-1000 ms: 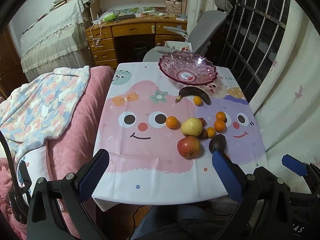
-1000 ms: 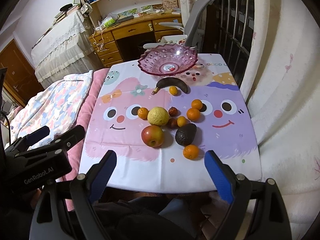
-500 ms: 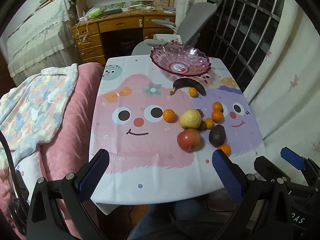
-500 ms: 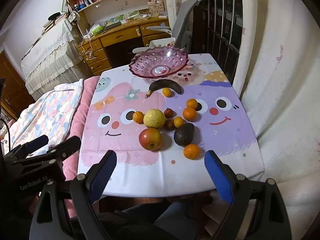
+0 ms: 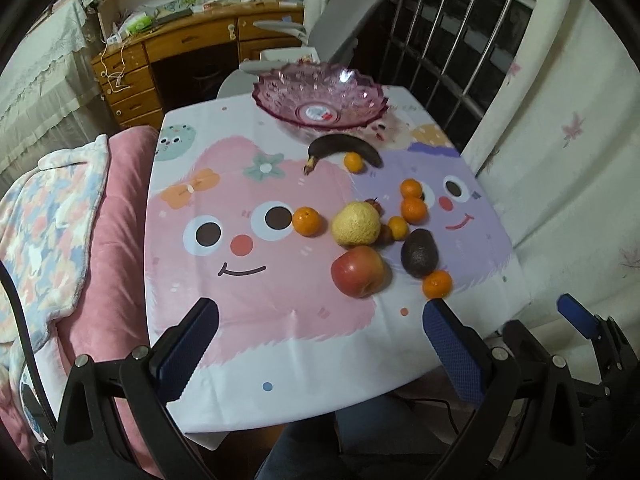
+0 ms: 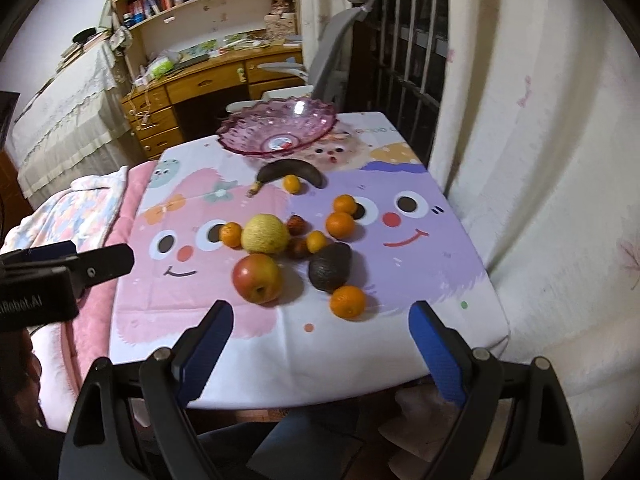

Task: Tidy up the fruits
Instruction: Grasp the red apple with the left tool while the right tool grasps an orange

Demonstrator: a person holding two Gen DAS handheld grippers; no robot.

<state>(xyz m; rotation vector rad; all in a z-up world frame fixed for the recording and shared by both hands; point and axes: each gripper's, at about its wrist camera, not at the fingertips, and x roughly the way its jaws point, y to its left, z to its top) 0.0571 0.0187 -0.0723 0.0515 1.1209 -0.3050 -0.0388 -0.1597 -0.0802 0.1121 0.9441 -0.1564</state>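
On the table [image 6: 400, 360], the bowl [image 6: 240, 130] stands at the far edge, with the banana [image 6: 288, 171] just before it and 1 small orange [image 6: 291, 183] touching the banana's near side. Nearer lies a cluster: the pear [image 6: 265, 233] in the middle, an orange [image 6: 231, 234] at its left, the apple [image 6: 257, 278] before it, and the avocado [image 6: 329, 267] to the apple's right. Another orange [image 6: 347, 301] sits just before the avocado, nearest the table's front edge.
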